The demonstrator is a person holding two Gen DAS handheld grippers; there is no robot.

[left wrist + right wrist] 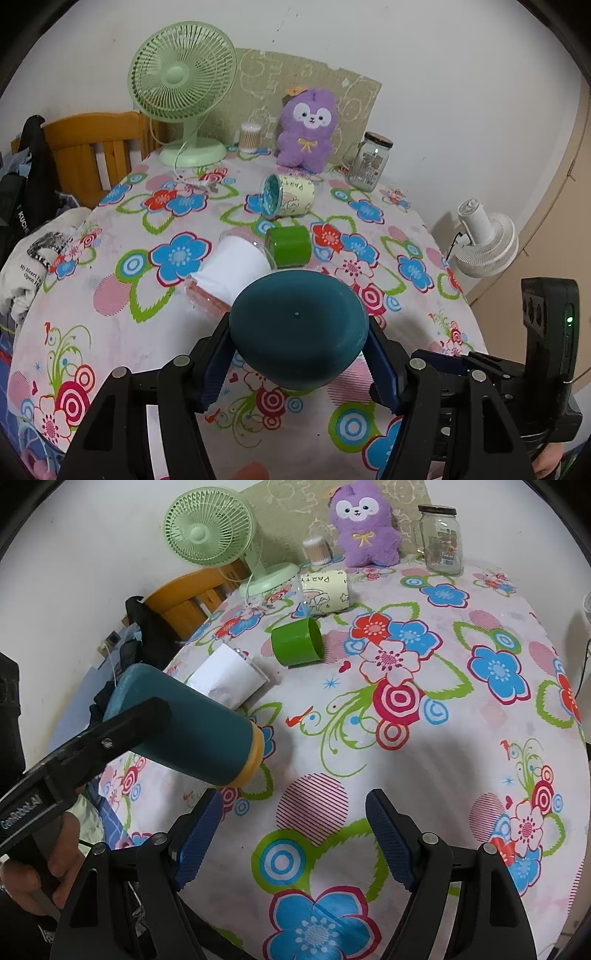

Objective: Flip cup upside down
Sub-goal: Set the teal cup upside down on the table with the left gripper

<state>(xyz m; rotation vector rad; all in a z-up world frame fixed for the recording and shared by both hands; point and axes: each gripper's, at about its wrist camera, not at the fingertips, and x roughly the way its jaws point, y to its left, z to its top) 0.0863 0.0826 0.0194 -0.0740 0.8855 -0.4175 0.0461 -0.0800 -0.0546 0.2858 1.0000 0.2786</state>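
My left gripper (299,350) is shut on a dark teal cup (297,325) and holds it above the flowered table; in that view I see its flat base. In the right wrist view the teal cup (192,727) is tilted, base up-left, with its orange rim (253,755) pointing down-right toward the cloth. My right gripper (293,830) is open and empty over the near part of the table, to the right of the cup.
A white cup (232,269), a green cup (290,245) and a printed cup (288,194) lie on their sides mid-table. A green fan (183,88), purple plush (306,129), glass jar (369,160) and swab box (249,138) stand at the back. A wooden chair (88,147) is left.
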